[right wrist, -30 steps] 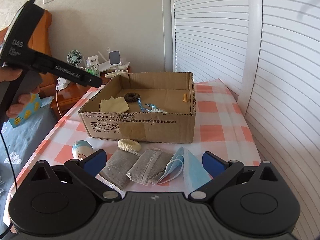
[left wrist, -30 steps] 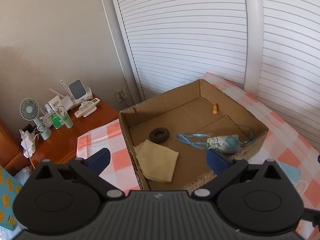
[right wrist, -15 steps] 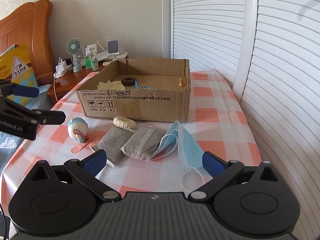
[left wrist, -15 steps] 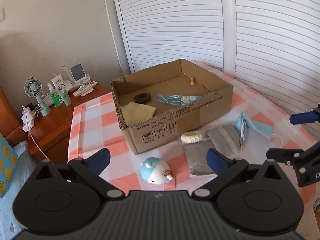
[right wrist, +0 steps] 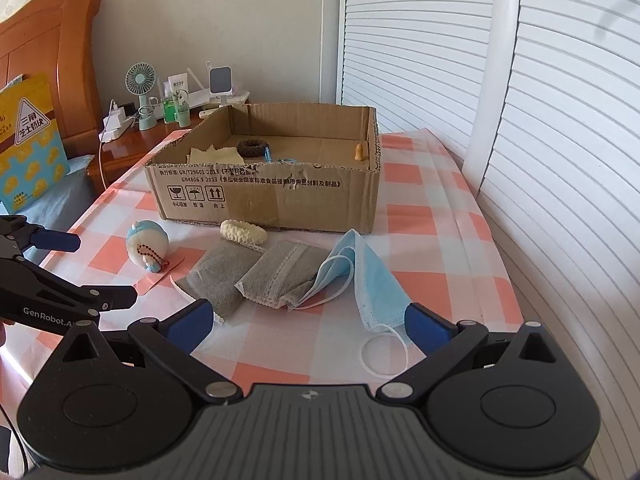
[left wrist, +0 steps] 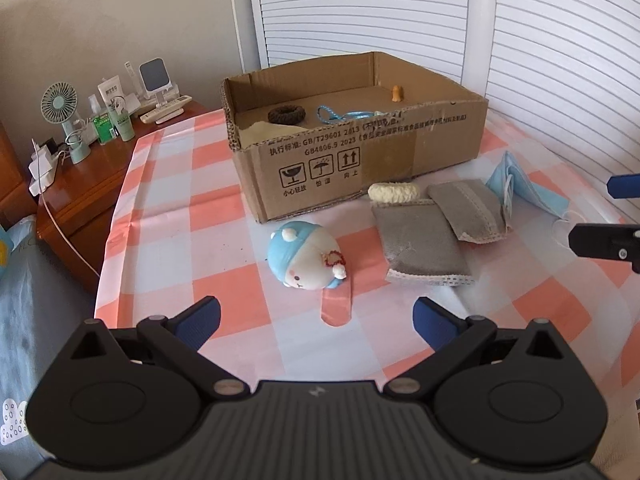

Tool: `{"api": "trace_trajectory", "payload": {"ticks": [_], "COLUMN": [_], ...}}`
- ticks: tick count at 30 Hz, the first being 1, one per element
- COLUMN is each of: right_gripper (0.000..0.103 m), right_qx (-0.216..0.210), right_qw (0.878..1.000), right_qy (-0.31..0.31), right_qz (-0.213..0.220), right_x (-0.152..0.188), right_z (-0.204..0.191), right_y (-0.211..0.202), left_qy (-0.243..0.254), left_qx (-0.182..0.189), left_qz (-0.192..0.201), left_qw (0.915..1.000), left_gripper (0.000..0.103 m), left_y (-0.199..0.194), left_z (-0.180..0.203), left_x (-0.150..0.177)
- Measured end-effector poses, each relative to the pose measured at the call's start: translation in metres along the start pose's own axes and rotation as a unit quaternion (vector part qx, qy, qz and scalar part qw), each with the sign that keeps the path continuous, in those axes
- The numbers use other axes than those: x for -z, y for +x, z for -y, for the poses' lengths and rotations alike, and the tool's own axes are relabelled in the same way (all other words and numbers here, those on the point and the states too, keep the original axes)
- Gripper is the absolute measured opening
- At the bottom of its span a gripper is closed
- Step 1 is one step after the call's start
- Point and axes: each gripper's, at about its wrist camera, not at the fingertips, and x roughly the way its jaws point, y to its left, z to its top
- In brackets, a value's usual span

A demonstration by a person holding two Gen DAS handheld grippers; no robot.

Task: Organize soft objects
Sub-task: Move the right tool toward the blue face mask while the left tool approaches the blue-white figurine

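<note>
An open cardboard box (left wrist: 360, 168) (right wrist: 264, 196) stands on the checked tablecloth, holding a dark hair tie (left wrist: 286, 114), a yellow cloth (right wrist: 214, 155), a blue cord (left wrist: 340, 114) and a small orange piece (right wrist: 359, 153). In front of it lie a blue-and-white plush toy (left wrist: 306, 256) (right wrist: 147, 245), a cream knitted piece (left wrist: 394, 192), two grey pouches (left wrist: 420, 246) (left wrist: 466, 210) and a blue face mask (left wrist: 524, 188) (right wrist: 368, 280). My left gripper (left wrist: 316, 320) hovers open just short of the plush toy. My right gripper (right wrist: 306, 322) is open near the mask and pouches. Both are empty.
A wooden nightstand (left wrist: 84, 184) at the left carries a small fan (left wrist: 62, 120), bottles, a charger and a remote. A slatted white door (left wrist: 400, 8) runs behind and along the right. A bed with a wooden headboard (right wrist: 52, 52) and a yellow bag (right wrist: 28, 140) lies left.
My left gripper has pulled back from above the box and dropped low over the table in front of the plush toy. My right gripper has drawn slightly closer to the mask.
</note>
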Motion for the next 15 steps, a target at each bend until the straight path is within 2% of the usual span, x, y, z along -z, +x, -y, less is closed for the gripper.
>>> {"api": "trace_trajectory", "payload": {"ticks": [15], "right_gripper": [0.103], "right_qx": [-0.006], "right_qw": [0.999], "right_qy": [-0.011], "right_qz": [-0.046], "right_x": [0.004], "right_z": [-0.006], "right_y": [0.042], "left_qy": [-0.010], "left_qx": [-0.014], "left_qz": [0.004], "left_qw": [0.9998], "left_gripper": [0.102], "left_y": [0.024], "left_z": [-0.026], "left_x": [-0.005]}}
